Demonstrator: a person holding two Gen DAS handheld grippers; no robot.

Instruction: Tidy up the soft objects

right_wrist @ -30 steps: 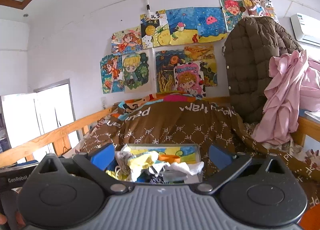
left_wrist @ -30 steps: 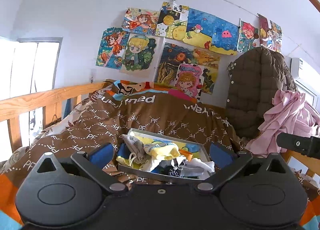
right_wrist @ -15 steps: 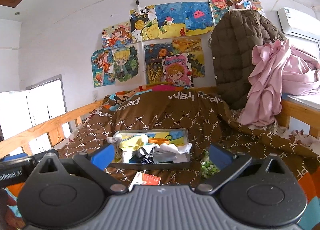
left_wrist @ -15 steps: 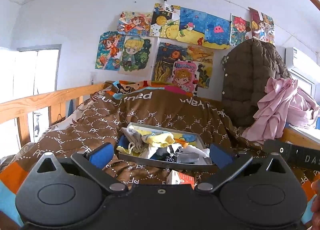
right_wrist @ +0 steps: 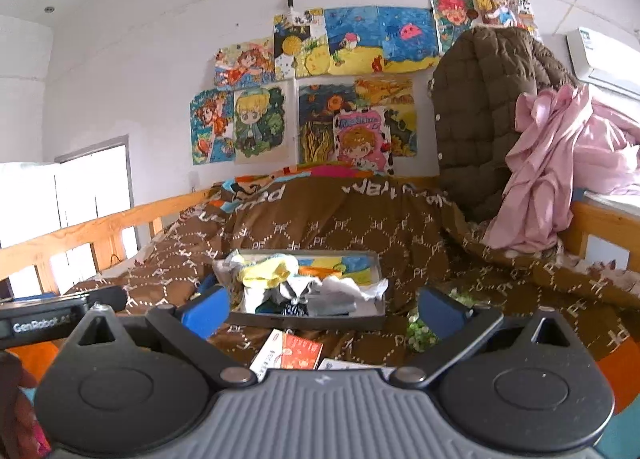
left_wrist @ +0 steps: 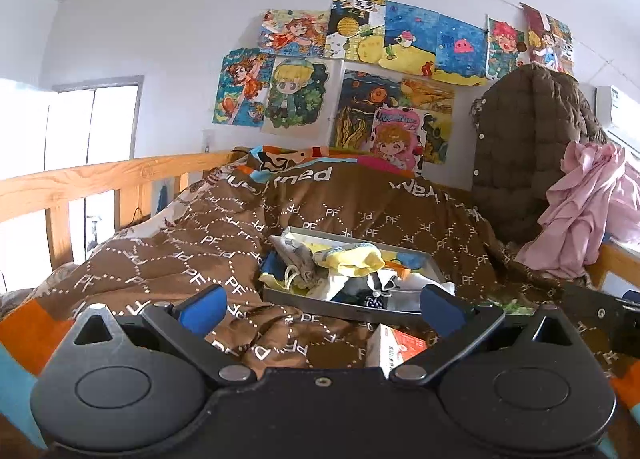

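**Both claws backed off; tray dead ahead, claws apart**

Both cams have pulled back from the tray vs. 1 s ago: then it filled the gap between the fingers, now it sits further off, w/ a small red-and-white box (right_wrist: 294,351) showing on the bed just in front of it.

Fig. legend:
- Tray (left_wrist: 352,309), grey, shallow, resting on the brown bed cover (left_wrist: 192,255). Long axis runs left–right across both views. Holds a loose heap of soft items: yellow cloth (left_wrist: 356,259) on top, white and grey pieces beneath, a drawstring pouch at the left end. No item is outside the tray as far as can be seen.
- Left claw (left_wrist: 320,303): fingers wide apart, nothing between them. Tray lies straight ahead, slightly right of centre.
- Right claw (right_wrist: 322,309): fingers wide apart, empty. Tray lies straight ahead, centred.
- Pose: both held about level, pointing along the bed toward the wall, side by side; each claw's body edge shows in the other's view.

Judgement: neither claw is clearly nearer; the right one is better centred on the heap. The yellow cloth looks the easiest first pick, reached forward and down.
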